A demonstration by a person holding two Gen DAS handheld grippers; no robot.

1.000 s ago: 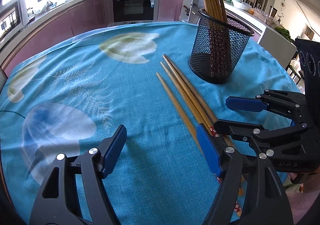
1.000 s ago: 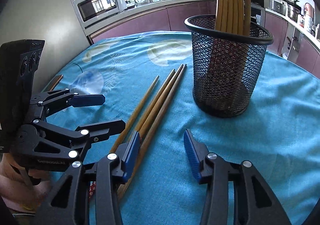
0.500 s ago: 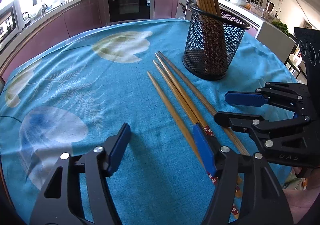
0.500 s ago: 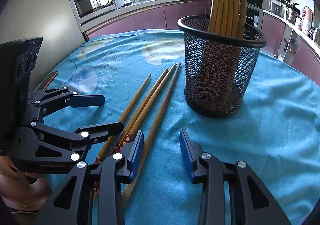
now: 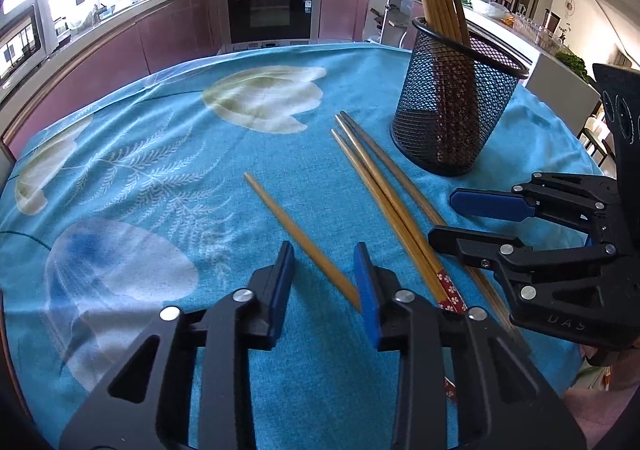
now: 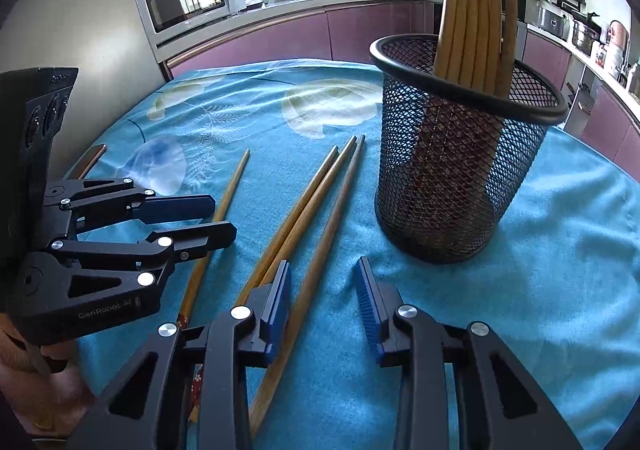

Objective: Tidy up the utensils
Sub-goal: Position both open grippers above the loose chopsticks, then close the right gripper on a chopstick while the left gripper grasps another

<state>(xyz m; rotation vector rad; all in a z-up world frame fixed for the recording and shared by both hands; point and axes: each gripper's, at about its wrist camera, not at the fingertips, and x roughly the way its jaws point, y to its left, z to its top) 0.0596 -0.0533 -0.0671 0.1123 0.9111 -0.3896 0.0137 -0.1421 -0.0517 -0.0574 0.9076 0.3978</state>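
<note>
Chopstick [image 5: 304, 240] between left gripper [image 5: 324, 282] jaws, just closing, not yet pinched. Right gripper [image 6: 324, 302] narrowing astride another [image 6: 320, 246]. Light, stiff, slick; best gripped mid-shaft.

The chopsticks [image 5: 384, 185] on the table look like smooth wood with a slight sheen (one shows a red flowered end), and they lie on a matt, finely woven blue cloth [image 5: 160, 177]. The holder [image 6: 452, 177] is black metal mesh with a smooth rim.

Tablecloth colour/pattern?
Turquoise tablecloth with pale flower and fern prints; clearest in the left wrist view.
</note>
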